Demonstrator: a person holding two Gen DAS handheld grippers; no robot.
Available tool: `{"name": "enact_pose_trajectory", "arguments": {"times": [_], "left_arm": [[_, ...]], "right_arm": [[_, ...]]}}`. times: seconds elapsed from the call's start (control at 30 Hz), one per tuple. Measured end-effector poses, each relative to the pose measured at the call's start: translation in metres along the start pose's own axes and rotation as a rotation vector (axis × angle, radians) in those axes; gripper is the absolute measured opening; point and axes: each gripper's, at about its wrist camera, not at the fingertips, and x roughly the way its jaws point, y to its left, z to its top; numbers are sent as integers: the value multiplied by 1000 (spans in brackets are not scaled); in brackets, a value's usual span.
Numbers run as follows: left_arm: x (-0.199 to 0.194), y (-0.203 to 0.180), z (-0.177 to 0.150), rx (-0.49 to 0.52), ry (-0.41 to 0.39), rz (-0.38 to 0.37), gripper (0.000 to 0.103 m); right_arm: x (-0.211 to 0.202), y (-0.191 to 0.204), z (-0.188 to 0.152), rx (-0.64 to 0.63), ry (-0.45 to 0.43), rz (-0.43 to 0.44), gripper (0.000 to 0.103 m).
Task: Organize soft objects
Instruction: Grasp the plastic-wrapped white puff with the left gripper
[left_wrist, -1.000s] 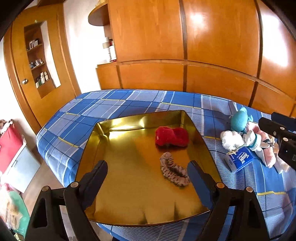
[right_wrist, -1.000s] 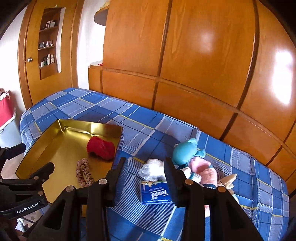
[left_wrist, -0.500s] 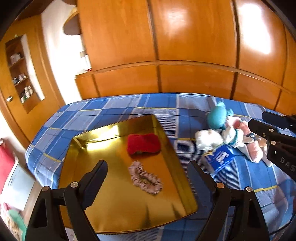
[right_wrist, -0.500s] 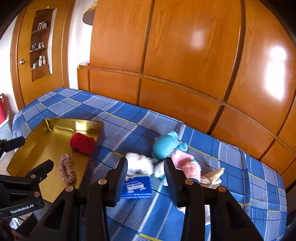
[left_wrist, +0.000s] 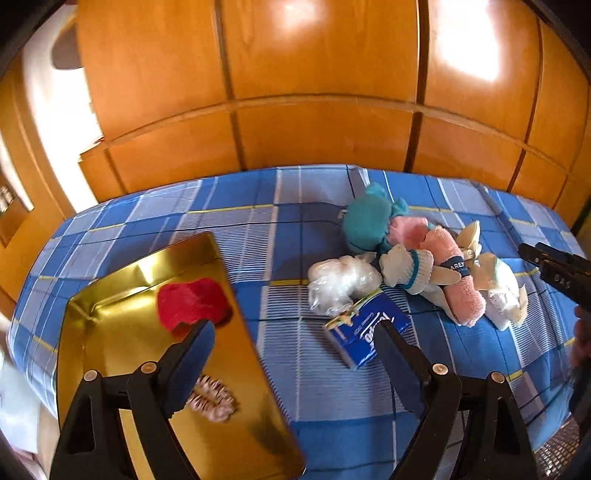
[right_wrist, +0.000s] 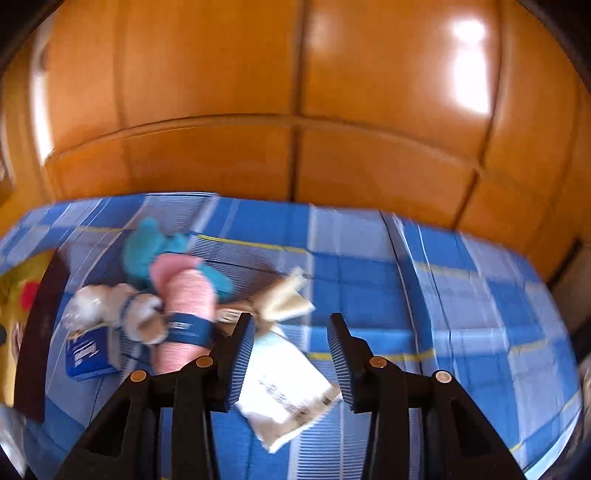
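A gold tray (left_wrist: 110, 332) lies at the left on the blue checked bedspread (left_wrist: 295, 229). It holds a red soft item (left_wrist: 190, 301) and a pinkish scrunchie (left_wrist: 214, 400). To its right lies a heap: teal plush (left_wrist: 365, 221), pink rolled towel (left_wrist: 456, 288), white sock (left_wrist: 406, 269), clear bag (left_wrist: 340, 282), blue tissue pack (left_wrist: 365, 330), white packet (left_wrist: 500, 291). My left gripper (left_wrist: 293, 328) hovers open between the tray and the tissue pack, holding nothing. My right gripper (right_wrist: 291, 321) stands open above the white packet (right_wrist: 288, 391), beside the pink towel (right_wrist: 188, 306) and a cream bow (right_wrist: 284, 299).
Orange wooden wardrobe panels (left_wrist: 314, 92) rise directly behind the bed. The right gripper's black tip (left_wrist: 554, 273) enters the left wrist view from the right. Bare bedspread (right_wrist: 461, 314) stretches to the right of the heap. The right wrist view is blurred.
Both grippers have swung to the right. The tray has slid to the left of each view, and the right gripper now hangs over the heap's right end. Both jaws stand as before.
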Motion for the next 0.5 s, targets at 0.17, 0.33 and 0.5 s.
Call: {"name": "enact_pose_trajectory", "arguments": {"times": [0.17, 0.33, 0.5], "left_arm": [[34, -11, 18, 24, 63, -12, 82], [78, -24, 30, 83, 132, 0, 76], [111, -27, 41, 57, 196, -30, 76]], "right_arm": [[6, -17, 3, 82, 24, 33, 41], [4, -16, 6, 83, 22, 56, 41], [6, -12, 10, 84, 20, 67, 41]]}}
